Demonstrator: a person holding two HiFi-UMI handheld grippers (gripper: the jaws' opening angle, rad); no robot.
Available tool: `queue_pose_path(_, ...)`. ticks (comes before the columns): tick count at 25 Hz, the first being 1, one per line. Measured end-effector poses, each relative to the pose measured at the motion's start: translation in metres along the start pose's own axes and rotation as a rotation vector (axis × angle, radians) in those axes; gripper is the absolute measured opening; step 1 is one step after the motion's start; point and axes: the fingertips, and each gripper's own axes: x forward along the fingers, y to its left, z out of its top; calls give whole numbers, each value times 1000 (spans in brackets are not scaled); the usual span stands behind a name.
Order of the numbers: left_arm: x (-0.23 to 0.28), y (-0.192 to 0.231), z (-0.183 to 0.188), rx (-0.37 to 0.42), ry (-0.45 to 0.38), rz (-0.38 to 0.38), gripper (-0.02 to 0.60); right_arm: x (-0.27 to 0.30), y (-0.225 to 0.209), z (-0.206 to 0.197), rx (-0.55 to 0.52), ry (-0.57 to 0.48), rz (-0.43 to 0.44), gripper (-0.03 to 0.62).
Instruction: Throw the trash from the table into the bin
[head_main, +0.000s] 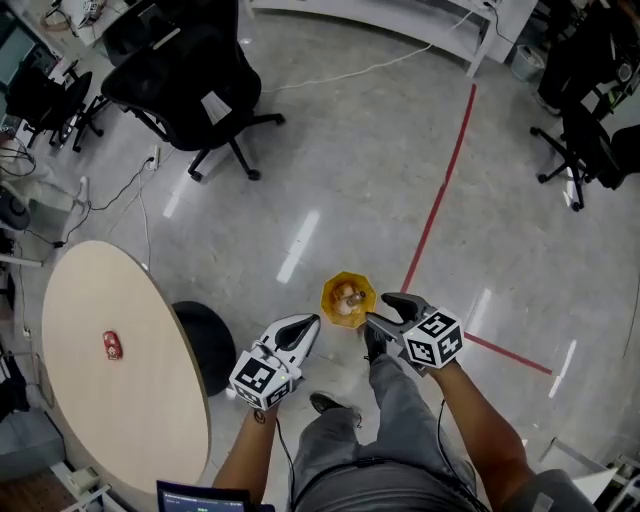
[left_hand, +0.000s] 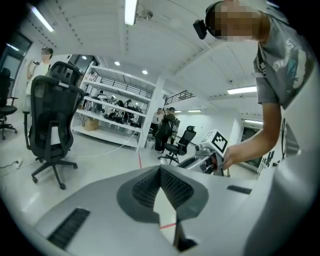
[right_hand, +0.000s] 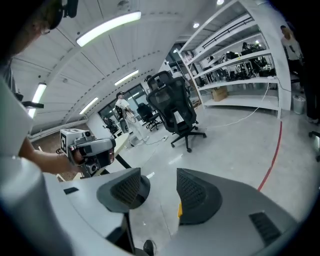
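Note:
A small yellow bin stands on the floor below me, with pale scraps inside it. My left gripper hovers just left of the bin; its pads meet at the tips with nothing between them. My right gripper hangs at the bin's right side, jaws apart and empty; a yellow sliver of the bin shows through the gap. One red piece of trash lies on the round beige table at the left, well away from both grippers.
The table's black round base sits left of my legs. A black office chair stands at upper left, more chairs at far right. A red tape line crosses the glossy floor. Cables trail near the table.

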Motion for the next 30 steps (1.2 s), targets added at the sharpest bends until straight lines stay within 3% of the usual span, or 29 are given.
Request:
queue_pose_path(5,-54,-58,74,57,-73,-19,41,-72,62,43,-39,-64,-5,227)
queue_pose_path(6,-65,-67,90,64,-89,-19,41,-84,75,55,-54,-79,-9,207)
queue_pose_path(8,-87,-78,124,85,-136,-14,41,-104,99,82,-91,-123,-15,94)
queue_pose_path(11,-120,-103,170,136,-204,-13,41,-133,139,119,-141,-198,-16,14)
queue_pose_path(18,-196,-176,247,325,-309,-59,41,-201,239,185,-300,-343,12,12)
queue_pose_path(24,-277,-214,278,486,-344,-47,41,-249,319,207,-400,-414,35,11)
queue_pose_path(30,-352,-233,291,459,-442,33,41,-276,377,214,-511,-468,63,12)
